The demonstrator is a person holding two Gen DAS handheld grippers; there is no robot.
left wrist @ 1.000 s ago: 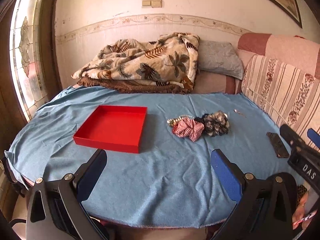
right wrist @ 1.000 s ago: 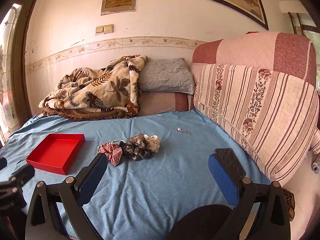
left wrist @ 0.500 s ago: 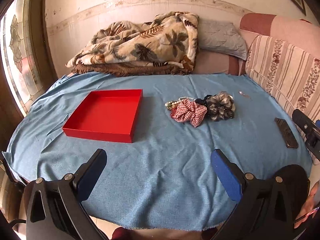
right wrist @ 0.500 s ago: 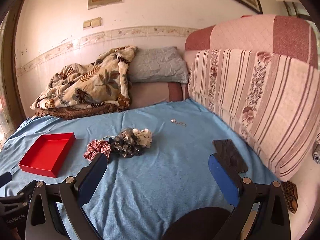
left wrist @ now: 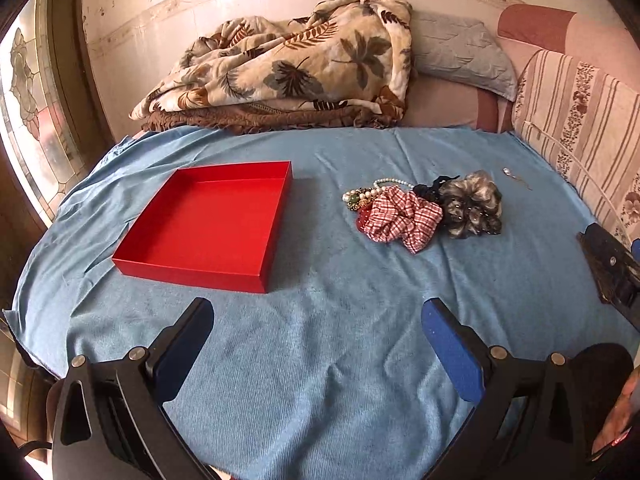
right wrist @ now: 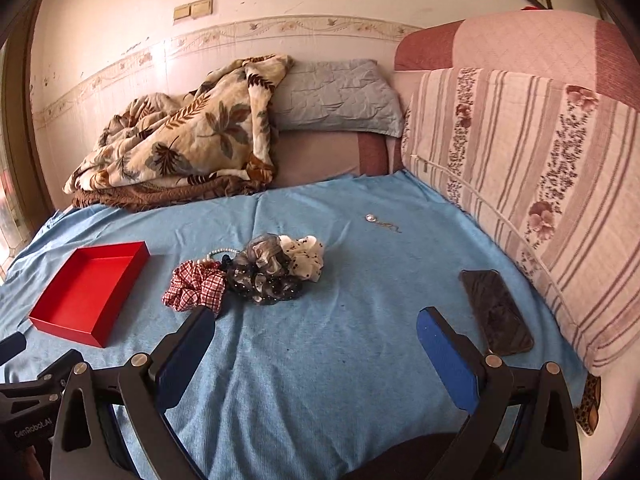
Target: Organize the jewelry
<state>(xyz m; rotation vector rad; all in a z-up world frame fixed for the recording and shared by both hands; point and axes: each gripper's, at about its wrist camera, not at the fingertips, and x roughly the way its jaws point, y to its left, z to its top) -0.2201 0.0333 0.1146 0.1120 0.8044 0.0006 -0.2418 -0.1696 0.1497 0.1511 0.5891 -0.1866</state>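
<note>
Red tray (left wrist: 208, 224), shallow, square, open and empty, flat on the blue cloth at my 11 o'clock. Jewelry heap at 1 o'clock, well apart from the tray: red-checked scrunchie (left wrist: 404, 218) touching a grey-black scrunchie (left wrist: 474, 204); white pearl strand (left wrist: 390, 183) and gold-green beaded piece (left wrist: 356, 199) tucked against the back. Cream dotted scrunchie (right wrist: 306, 254) behind the heap. Small silver chain piece (right wrist: 380, 221) lies alone, farther toward 2 o'clock.

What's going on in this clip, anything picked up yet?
Nothing is picked up yet. A person holds two grippers over a blue cloth; the left gripper and right gripper are both open and empty. The red tray is empty. A pile of scrunchies with a pearl strand lies beside it, and a small chain piece lies apart, nearer the striped cushion. A phone rests on the cloth too.
</note>
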